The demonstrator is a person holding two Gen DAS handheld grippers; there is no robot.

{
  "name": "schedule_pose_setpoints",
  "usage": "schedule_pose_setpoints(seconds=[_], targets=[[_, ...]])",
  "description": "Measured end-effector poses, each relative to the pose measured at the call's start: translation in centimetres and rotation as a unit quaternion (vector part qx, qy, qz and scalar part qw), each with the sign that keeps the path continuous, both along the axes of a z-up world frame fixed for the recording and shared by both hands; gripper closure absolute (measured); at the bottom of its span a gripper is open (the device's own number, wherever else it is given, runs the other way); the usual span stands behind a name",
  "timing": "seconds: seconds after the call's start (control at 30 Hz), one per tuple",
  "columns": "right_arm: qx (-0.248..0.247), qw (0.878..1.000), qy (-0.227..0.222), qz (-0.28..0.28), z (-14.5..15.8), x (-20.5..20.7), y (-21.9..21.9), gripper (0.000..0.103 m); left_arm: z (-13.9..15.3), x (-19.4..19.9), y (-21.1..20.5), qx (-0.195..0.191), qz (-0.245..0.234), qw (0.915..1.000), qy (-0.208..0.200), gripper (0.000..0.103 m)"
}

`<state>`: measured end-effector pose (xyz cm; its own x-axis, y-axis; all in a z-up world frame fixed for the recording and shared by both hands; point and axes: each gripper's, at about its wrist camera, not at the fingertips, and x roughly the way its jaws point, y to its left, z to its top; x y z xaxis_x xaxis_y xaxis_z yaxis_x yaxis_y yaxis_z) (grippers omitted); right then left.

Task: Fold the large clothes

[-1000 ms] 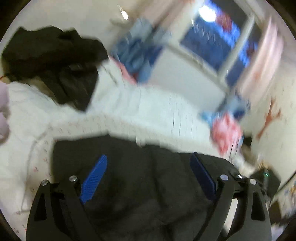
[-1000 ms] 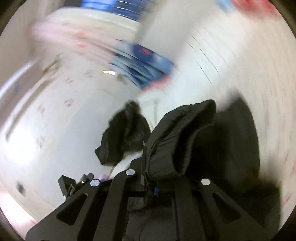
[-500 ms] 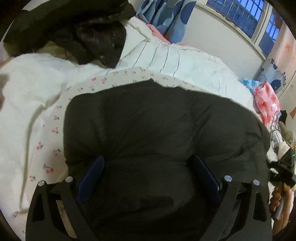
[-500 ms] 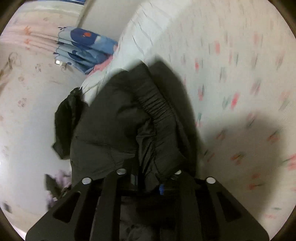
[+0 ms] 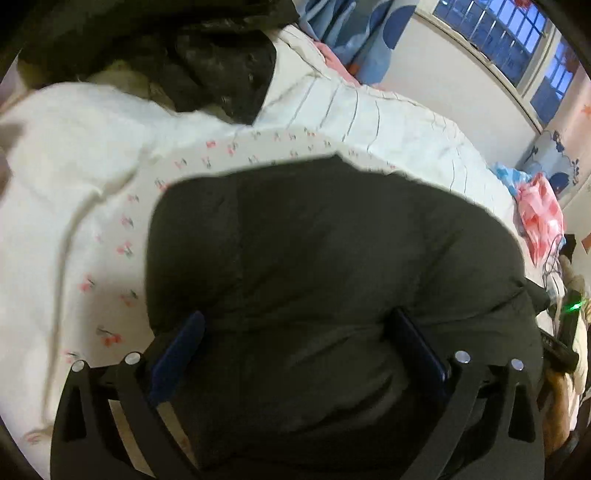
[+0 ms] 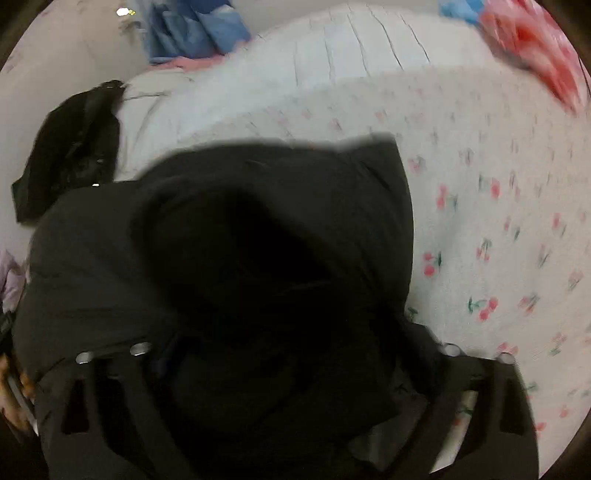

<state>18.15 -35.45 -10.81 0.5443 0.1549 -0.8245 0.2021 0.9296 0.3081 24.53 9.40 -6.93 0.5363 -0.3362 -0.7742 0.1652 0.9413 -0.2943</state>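
Observation:
A black puffer jacket point(image 5: 325, 266) lies folded on the cherry-print bedsheet point(image 5: 110, 236). My left gripper point(image 5: 295, 332) is open, its blue-padded fingers point(image 5: 177, 350) spread over the jacket's near part. In the right wrist view the same jacket point(image 6: 229, 258) fills the middle. My right gripper point(image 6: 291, 350) is open with its jaws spread wide around the jacket's bulk; the fingertips are lost against the dark fabric.
A second black garment point(image 5: 207, 66) lies heaped at the bed's far left, also in the right wrist view point(image 6: 70, 147). A striped white duvet point(image 5: 369, 114), blue curtains point(image 5: 354, 33), a window point(image 5: 495, 26) and a pink bag point(image 5: 543, 221) lie beyond.
My right gripper was shut on a jacket fold; it has opened and let the fold drop onto the jacket. Both grippers have come down closer over the jacket.

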Motion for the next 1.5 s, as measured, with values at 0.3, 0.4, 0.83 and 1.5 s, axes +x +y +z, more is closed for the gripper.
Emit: schedule_pose_setpoints(seconds=[0.3, 0.4, 0.83, 1.5], targets=[[-0.196, 0.979, -0.05, 0.019, 5.2, -2.2, 3.6, 0.012, 3.0, -3.0, 0.7, 0.039, -0.006, 0.9981, -0.048, 0.006], [-0.113, 0.992, 0.022, 0.043, 1.9, -1.0, 2.4, 0.012, -1.3, -1.4, 1.4, 0.014, -0.023, 0.9989, 0.038, 0.006], [-0.003, 0.998, 0.024, 0.052, 5.1, -11.1, -1.5, 0.014, -0.8, -7.0, 7.6, 0.008, 0.018, 0.9953, 0.095, 0.006], [0.286, 0.944, 0.072, 0.149, 3.9, -33.6, 0.4, 0.013, -1.4, -27.5, 15.7, -0.084, -0.091, 0.9743, 0.188, 0.006]])
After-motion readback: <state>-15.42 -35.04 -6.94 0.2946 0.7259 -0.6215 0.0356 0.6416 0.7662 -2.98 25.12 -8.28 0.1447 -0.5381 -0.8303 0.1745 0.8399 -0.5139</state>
